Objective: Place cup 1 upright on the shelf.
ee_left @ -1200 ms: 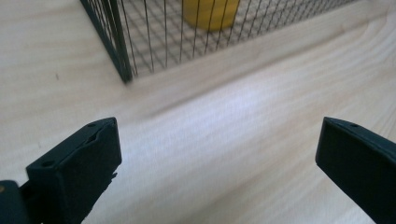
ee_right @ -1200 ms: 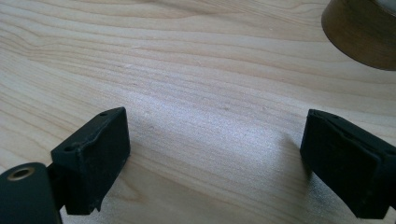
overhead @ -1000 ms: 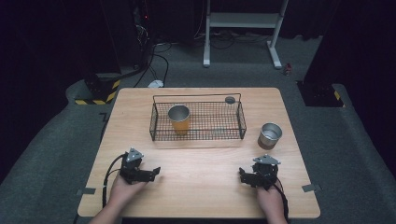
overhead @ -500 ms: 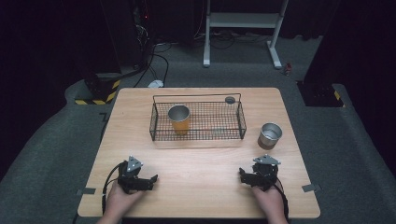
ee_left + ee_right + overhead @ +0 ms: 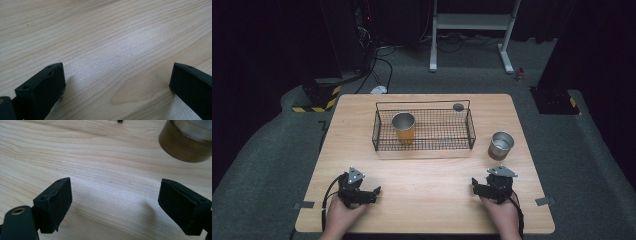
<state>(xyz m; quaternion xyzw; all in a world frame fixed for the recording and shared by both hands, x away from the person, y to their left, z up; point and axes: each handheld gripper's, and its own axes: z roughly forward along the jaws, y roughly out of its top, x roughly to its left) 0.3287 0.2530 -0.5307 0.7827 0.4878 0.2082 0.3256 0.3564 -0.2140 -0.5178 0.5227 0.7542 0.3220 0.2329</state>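
Cup (image 5: 403, 127) in basket (image 5: 470, 131); tin (image 5: 501, 145) right.

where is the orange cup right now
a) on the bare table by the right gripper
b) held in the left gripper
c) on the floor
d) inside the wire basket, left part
d: in the high view the orange cup stands upright inside the wire basket, toward its left end, while the steel cup stands on the table outside it.

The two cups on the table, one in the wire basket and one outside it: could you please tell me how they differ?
The orange cup stands inside the wire basket, at its left end; the brown cup stands on the bare table, right of the basket. The orange cup looks taller, the brown cup squatter. The brown cup is nearer the right tool. Both stand upright, with silvery insides.
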